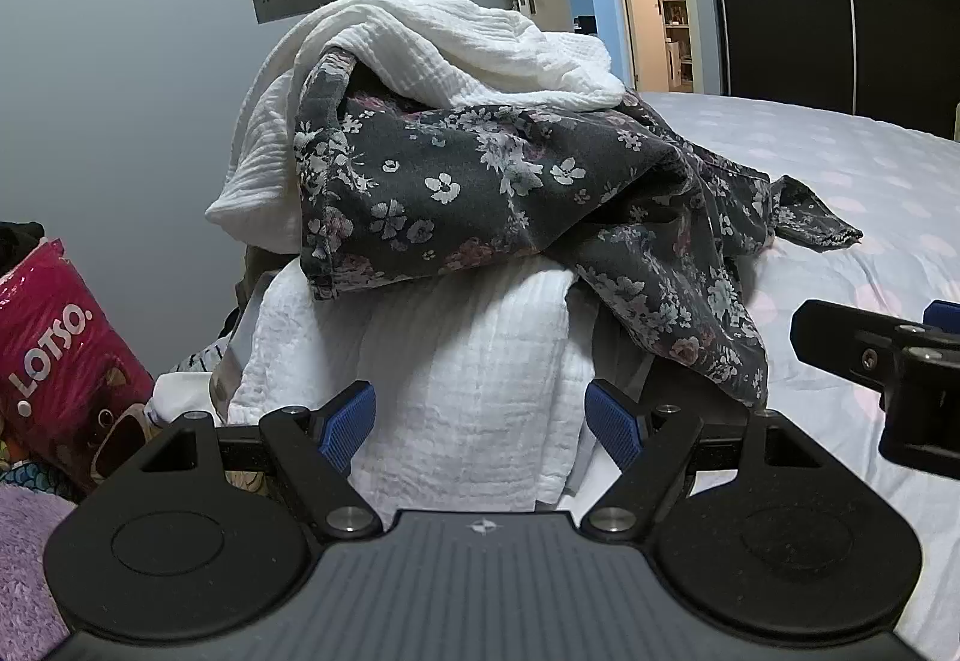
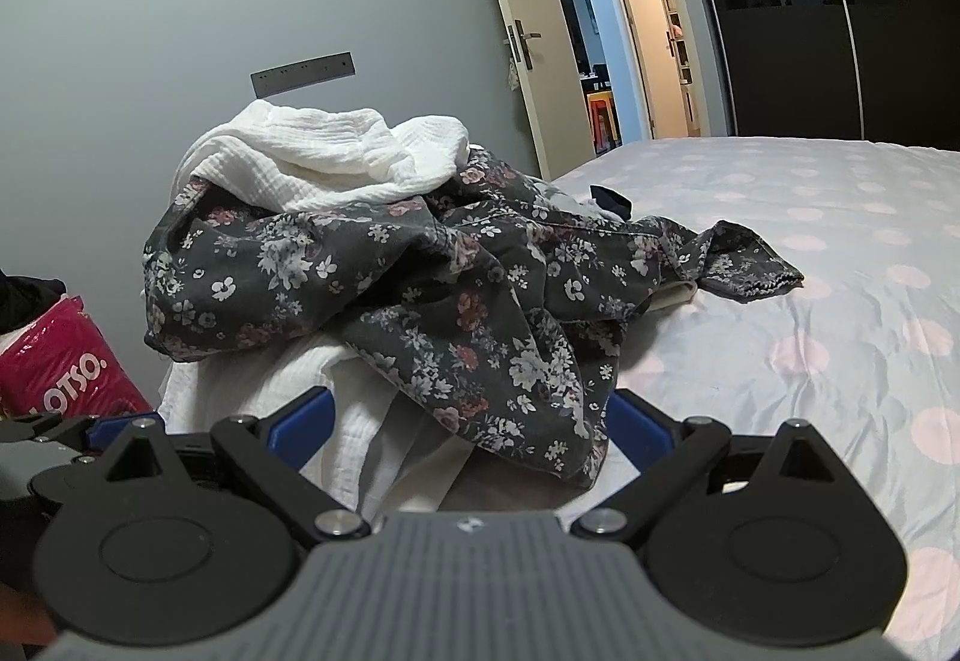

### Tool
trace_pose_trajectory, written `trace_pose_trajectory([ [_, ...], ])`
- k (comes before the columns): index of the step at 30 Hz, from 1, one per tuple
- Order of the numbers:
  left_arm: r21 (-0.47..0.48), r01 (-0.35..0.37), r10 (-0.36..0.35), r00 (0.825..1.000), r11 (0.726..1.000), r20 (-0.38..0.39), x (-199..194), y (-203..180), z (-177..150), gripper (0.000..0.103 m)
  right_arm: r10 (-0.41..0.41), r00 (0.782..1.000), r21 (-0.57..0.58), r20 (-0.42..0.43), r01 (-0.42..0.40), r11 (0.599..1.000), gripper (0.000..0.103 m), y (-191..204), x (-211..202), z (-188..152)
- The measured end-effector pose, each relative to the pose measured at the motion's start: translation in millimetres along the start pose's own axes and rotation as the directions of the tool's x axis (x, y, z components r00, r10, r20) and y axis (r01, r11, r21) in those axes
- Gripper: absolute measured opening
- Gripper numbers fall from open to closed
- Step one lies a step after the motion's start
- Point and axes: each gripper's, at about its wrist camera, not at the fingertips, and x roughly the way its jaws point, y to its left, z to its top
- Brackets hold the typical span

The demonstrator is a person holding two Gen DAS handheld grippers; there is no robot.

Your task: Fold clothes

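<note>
While both grippers' fingers [image 1: 351,424] stand apart, floral garment [image 1: 492,193] between white cloths [image 1: 456,42], pink bag [image 1: 60,361] contents unclear.

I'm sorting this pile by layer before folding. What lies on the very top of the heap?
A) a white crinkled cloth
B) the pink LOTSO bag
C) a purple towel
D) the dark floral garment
A: the white crinkled cloth is draped over the dark floral garment, at the heap's peak.
</note>
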Motion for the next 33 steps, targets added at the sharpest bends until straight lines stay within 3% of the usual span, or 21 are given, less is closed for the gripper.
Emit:
trace_pose_trajectory([
  [33, 0.003, 0.005, -0.005, 1.0, 1.0, -0.014, 1.2, -0.1, -1.4, 0.077, -0.006, 1.0, -0.018, -0.019, 0.006, 1.0, 0.098, 3.5, 2.7, -0.9],
])
